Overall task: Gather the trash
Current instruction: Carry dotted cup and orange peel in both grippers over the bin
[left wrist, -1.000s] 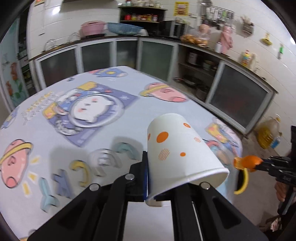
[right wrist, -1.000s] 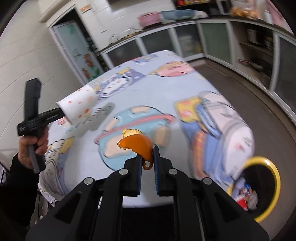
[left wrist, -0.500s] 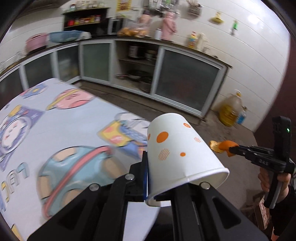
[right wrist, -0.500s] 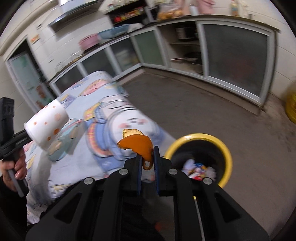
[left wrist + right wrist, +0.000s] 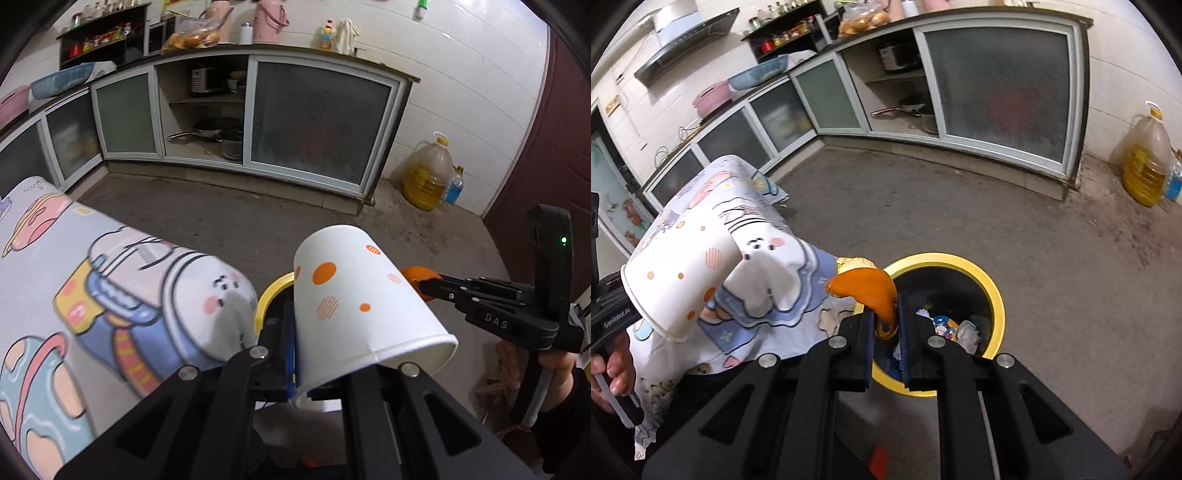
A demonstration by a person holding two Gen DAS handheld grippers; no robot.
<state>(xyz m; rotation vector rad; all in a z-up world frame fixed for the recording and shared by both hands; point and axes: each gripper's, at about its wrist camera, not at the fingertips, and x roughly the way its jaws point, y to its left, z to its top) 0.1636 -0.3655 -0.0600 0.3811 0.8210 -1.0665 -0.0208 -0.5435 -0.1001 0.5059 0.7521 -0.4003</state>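
My left gripper (image 5: 317, 373) is shut on the rim of a white paper cup (image 5: 354, 306) with orange dots, held on its side beside the table corner; the cup also shows in the right wrist view (image 5: 679, 280). My right gripper (image 5: 886, 325) is shut on a curled orange peel (image 5: 866, 290) and holds it above the near rim of a black trash bin with a yellow rim (image 5: 990, 291). The bin holds several scraps of trash. In the left wrist view the peel (image 5: 419, 275) and a sliver of the bin's rim (image 5: 271, 293) show behind the cup.
The table with a cartoon cloth (image 5: 74, 295) hangs left of the bin (image 5: 764, 254). Kitchen cabinets (image 5: 990, 92) line the far wall. A yellow oil jug (image 5: 1145, 162) and a small bottle stand on the concrete floor at the right. A dark red door (image 5: 554, 129) is at the right.
Both grippers have swung away from the tabletop toward the floor bin. The peel now hangs over the bin's rim, and the cup has come to the table corner beside it.
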